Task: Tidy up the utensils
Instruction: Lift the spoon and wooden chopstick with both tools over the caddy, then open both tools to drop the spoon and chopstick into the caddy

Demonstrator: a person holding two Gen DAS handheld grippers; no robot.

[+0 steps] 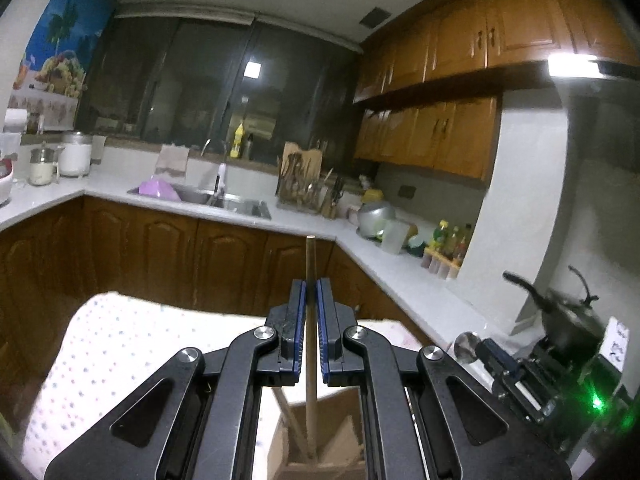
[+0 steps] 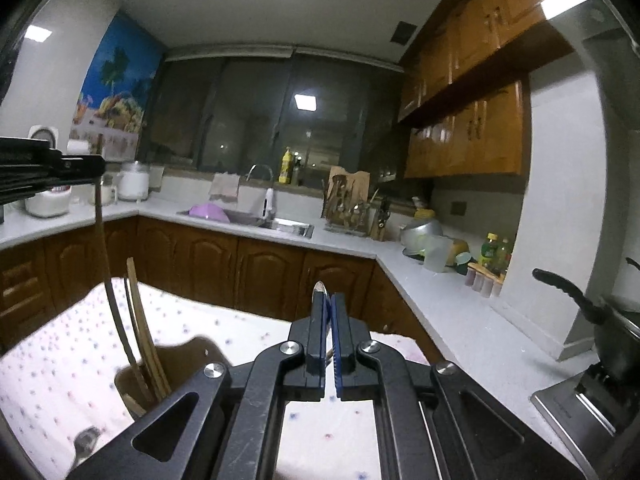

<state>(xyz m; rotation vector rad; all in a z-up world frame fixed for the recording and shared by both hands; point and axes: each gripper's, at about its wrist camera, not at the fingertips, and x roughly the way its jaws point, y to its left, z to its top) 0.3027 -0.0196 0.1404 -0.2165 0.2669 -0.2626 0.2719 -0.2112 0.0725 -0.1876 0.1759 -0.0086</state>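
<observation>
My left gripper point(image 1: 311, 285) is shut on a thin wooden chopstick point(image 1: 310, 256) that stands nearly upright. Its lower end reaches down into a brown cardboard holder point(image 1: 340, 436) just below the jaws. In the right wrist view the same gripper point(image 2: 94, 167) shows at the upper left, and the chopstick point(image 2: 105, 264) hangs from it into the holder point(image 2: 188, 360) beside other chopsticks point(image 2: 138, 316). My right gripper point(image 2: 329, 299) is shut on a metal spoon point(image 2: 320, 289), whose end pokes out above the pads. It point(image 1: 482, 351) sits to the right of the holder, with the spoon bowl point(image 1: 466, 346) showing.
A white dotted cloth point(image 2: 60, 360) covers the table, and another spoon point(image 2: 86, 444) lies on it at the near left. Behind are the kitchen counter with a sink point(image 2: 280, 224), a utensil rack point(image 2: 348, 200) and bottles. A dark pot point(image 2: 616, 332) stands on the stove at right.
</observation>
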